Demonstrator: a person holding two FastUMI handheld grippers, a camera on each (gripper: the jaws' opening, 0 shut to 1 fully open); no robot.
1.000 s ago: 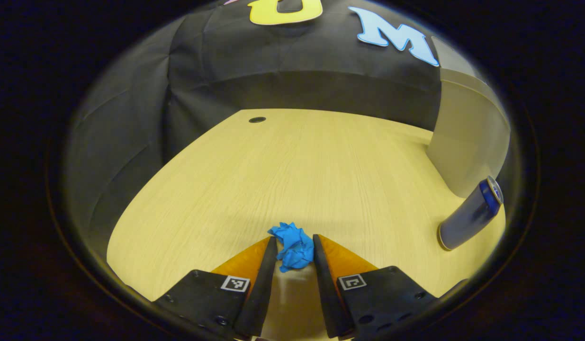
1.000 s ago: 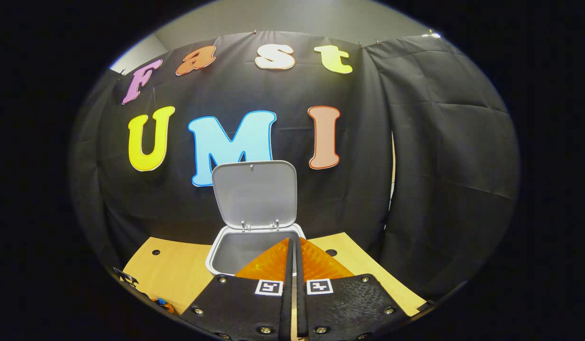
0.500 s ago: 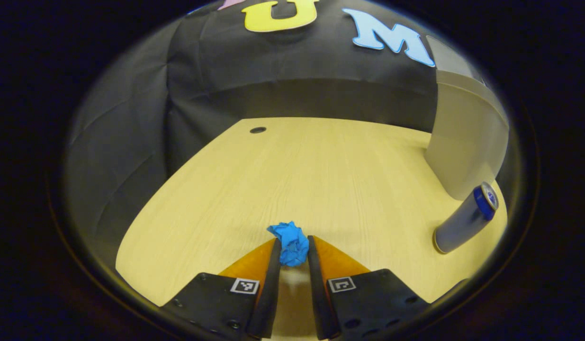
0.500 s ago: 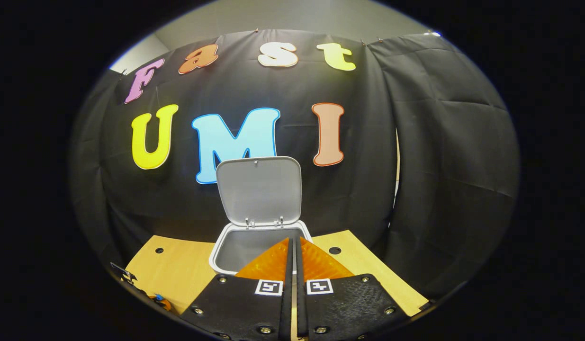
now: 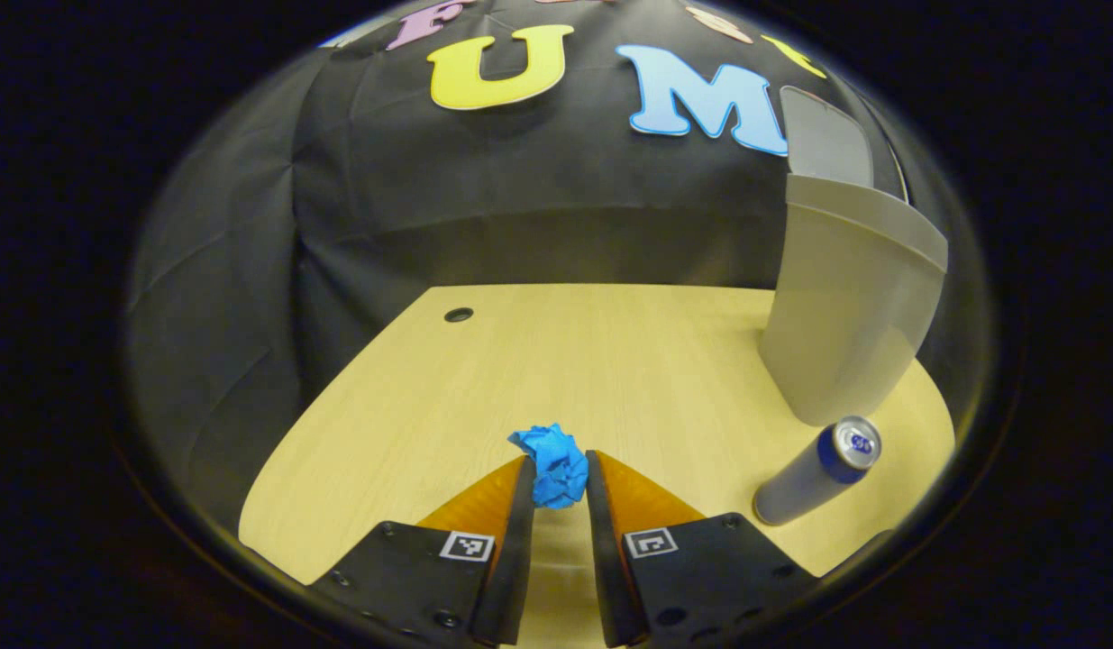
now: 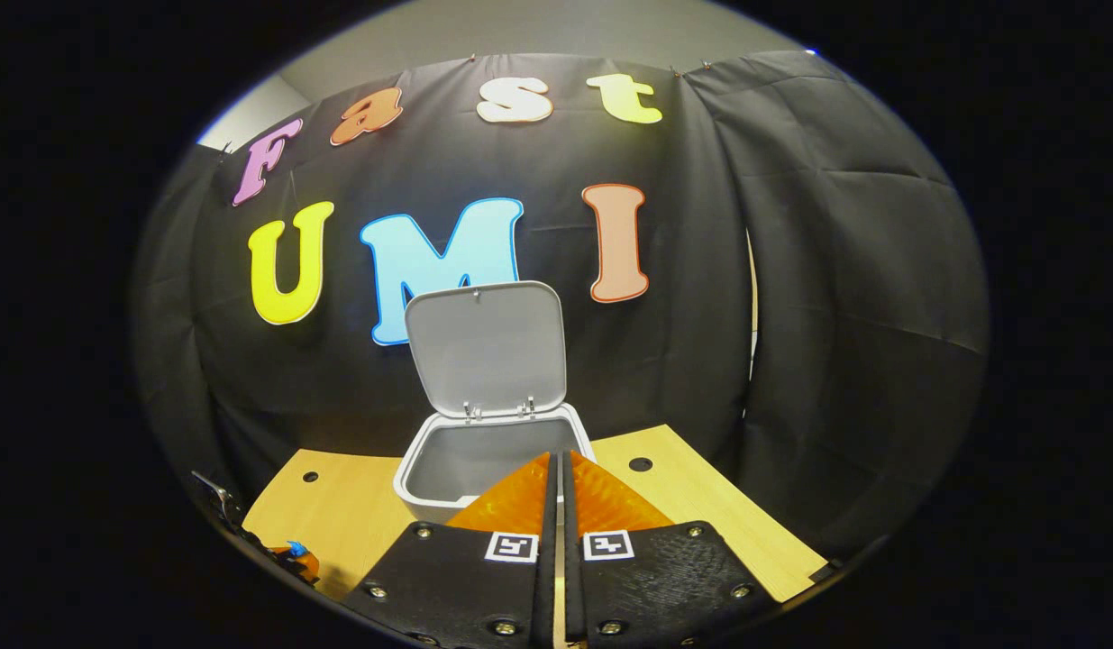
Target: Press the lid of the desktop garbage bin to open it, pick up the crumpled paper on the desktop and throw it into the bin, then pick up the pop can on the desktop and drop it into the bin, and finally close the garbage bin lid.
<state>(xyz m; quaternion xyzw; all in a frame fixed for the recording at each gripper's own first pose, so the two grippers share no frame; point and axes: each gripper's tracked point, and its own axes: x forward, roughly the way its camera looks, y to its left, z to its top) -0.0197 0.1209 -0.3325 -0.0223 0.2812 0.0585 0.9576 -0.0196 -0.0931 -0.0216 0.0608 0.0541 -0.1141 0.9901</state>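
In the left gripper view my left gripper [image 5: 556, 473] is closed on the crumpled paper [image 5: 551, 465], both fingers pressing it above the desk [image 5: 610, 361]; the pop can [image 5: 814, 472] stands near the right edge, just before the bin [image 5: 844, 306]. In the right gripper view my right gripper [image 6: 557, 469] has its fingers together, holding nothing, before the bin [image 6: 434, 460] with its lid [image 6: 484, 347] raised at the desk's far edge.

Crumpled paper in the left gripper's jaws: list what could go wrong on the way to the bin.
1. The crumpled paper sits at the very tips of the left gripper; a pinch that shallow may let it slip out mid-carry.
2. The pop can stands right in front of the bin; a low swing could knock it over.
3. The lid stands upright behind the opening; a bump might tip it shut.
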